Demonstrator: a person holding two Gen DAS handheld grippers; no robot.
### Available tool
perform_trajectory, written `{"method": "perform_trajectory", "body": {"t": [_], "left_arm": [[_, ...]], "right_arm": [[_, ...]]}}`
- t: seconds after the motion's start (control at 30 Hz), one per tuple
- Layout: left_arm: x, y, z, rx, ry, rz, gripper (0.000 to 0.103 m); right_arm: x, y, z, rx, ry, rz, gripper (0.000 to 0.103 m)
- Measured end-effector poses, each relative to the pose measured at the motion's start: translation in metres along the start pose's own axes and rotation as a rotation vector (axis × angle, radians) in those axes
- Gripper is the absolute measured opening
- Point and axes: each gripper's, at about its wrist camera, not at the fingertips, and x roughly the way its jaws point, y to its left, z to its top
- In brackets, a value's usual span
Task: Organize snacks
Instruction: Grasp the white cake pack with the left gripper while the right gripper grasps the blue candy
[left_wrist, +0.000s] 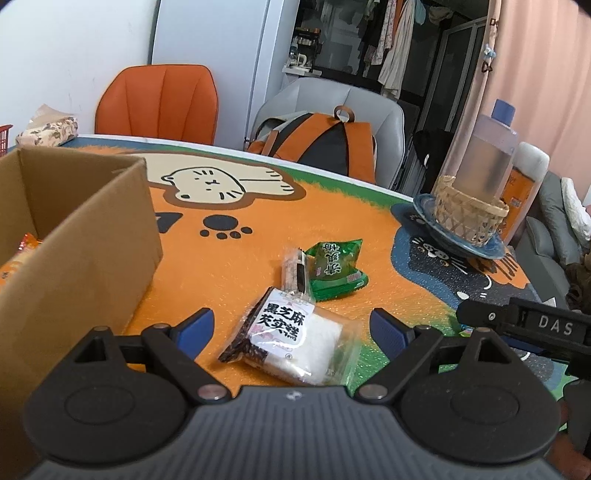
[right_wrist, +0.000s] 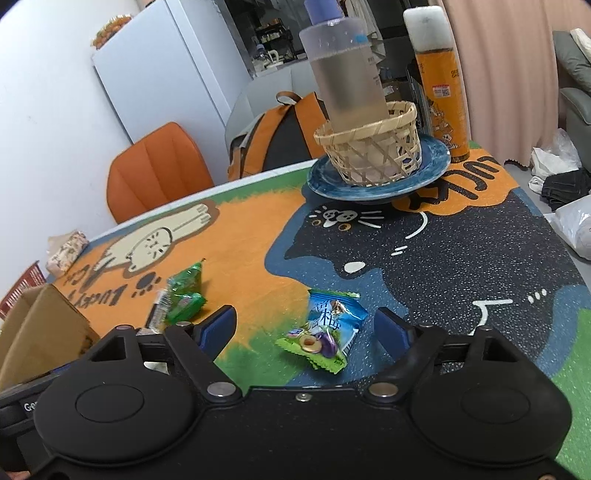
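Note:
My left gripper (left_wrist: 293, 326) is open, its blue pads either side of a clear packet of white cake with a black-and-white label (left_wrist: 291, 339) lying on the cat-print mat. Beyond it lie a thin clear stick packet (left_wrist: 295, 273) and a green snack packet (left_wrist: 334, 269). A cardboard box (left_wrist: 74, 236) stands at the left with orange packets inside. My right gripper (right_wrist: 306, 326) is open around a blue plum-candy packet (right_wrist: 327, 328) on the mat. The green packet (right_wrist: 184, 295) and the box (right_wrist: 40, 332) show at the left of the right wrist view.
A blue plate (right_wrist: 380, 181) holds a woven basket (right_wrist: 369, 147) with a frosted bottle (right_wrist: 343, 74); an orange spray can (right_wrist: 441, 81) stands behind. An orange chair (left_wrist: 159, 103) and a grey chair with a backpack (left_wrist: 321, 140) stand beyond the table. A tissue pack (left_wrist: 48, 129) lies far left.

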Motion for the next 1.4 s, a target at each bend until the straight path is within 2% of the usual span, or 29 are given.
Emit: {"method": "perform_trajectory", "body": {"t": [0.17, 0.2, 0.23, 0.27, 0.3, 0.33, 0.47, 0.8, 1.4], "left_arm": [[0.008, 0.0, -0.005, 0.01, 0.028, 0.009, 0.087], [0.009, -0.001, -0.005, 0.015, 0.028, 0.013, 0.084], [0.009, -0.001, -0.006, 0.018, 0.03, 0.014, 0.083], [0.008, 0.0, -0.006, 0.013, 0.035, 0.008, 0.076], [0.007, 0.0, -0.007, 0.005, 0.04, 0.001, 0.065], [0.006, 0.001, -0.007, -0.004, 0.048, -0.018, 0.063], [-0.002, 0.0, -0.012, 0.0, 0.044, -0.027, 0.056], [-0.031, 0.007, -0.018, -0.029, 0.03, -0.051, 0.054], [-0.097, 0.023, -0.001, -0.058, -0.115, -0.056, 0.054]], "right_arm": [[0.005, 0.0, -0.004, -0.015, 0.01, -0.029, 0.061], [0.005, -0.001, -0.004, -0.016, 0.015, -0.032, 0.048], [0.004, -0.001, -0.004, -0.014, 0.017, -0.033, 0.041], [0.004, -0.002, -0.004, -0.009, 0.019, -0.026, 0.041], [0.003, -0.002, -0.004, -0.006, 0.023, -0.016, 0.036], [0.002, -0.001, -0.005, -0.009, 0.032, -0.004, 0.03], [-0.005, 0.005, -0.013, -0.023, 0.037, 0.016, 0.03], [-0.031, 0.015, -0.021, -0.021, 0.004, 0.044, 0.029], [-0.072, 0.056, -0.017, -0.064, -0.076, 0.122, 0.029]]}}
